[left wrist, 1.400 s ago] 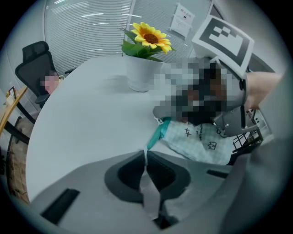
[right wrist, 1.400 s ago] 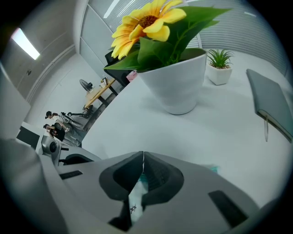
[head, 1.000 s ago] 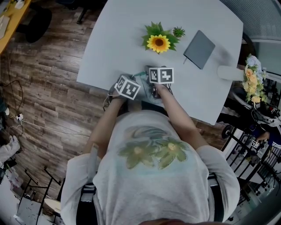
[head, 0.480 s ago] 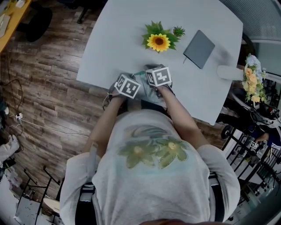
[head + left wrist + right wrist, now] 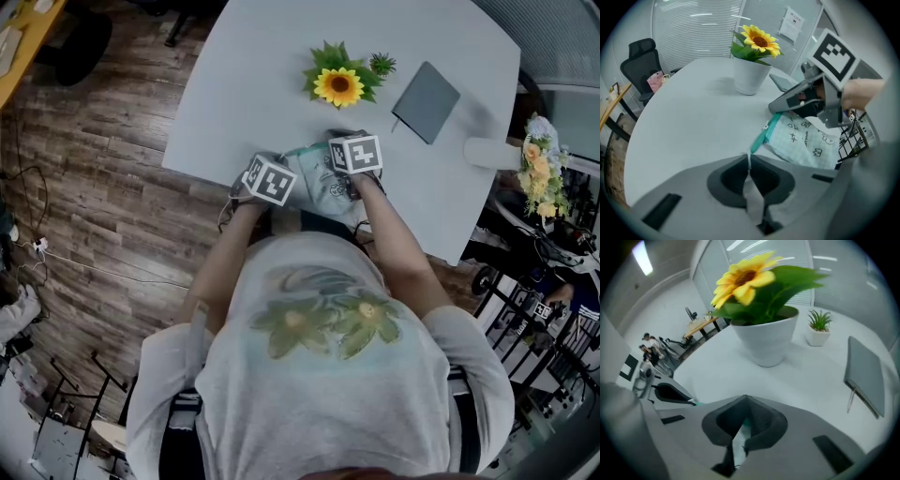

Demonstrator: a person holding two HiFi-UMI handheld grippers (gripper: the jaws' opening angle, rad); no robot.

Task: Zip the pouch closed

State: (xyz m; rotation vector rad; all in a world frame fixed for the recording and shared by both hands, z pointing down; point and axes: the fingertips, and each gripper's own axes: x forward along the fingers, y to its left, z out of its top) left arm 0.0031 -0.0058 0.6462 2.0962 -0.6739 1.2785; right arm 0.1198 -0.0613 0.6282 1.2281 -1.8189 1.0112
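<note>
Pouch [image 5: 323, 184] at near edge of table [image 5: 262, 84]; left gripper [image 5: 749, 164] clamped on its left end, right gripper [image 5: 742, 431] clamped on a teal bit, probably the zip pull [image 5: 747, 424], near right end: zip seemingly almost closed, release pending.

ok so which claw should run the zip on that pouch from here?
Right. The right claw is shut on what looks like the teal zipper pull; the left claw pinches the pouch by its end tab, so it probably serves best as the anchor.

White table [image 5: 262, 75]: sunflower pot [image 5: 339, 86], notebook [image 5: 426, 90], pouch [image 5: 319, 183]
</note>
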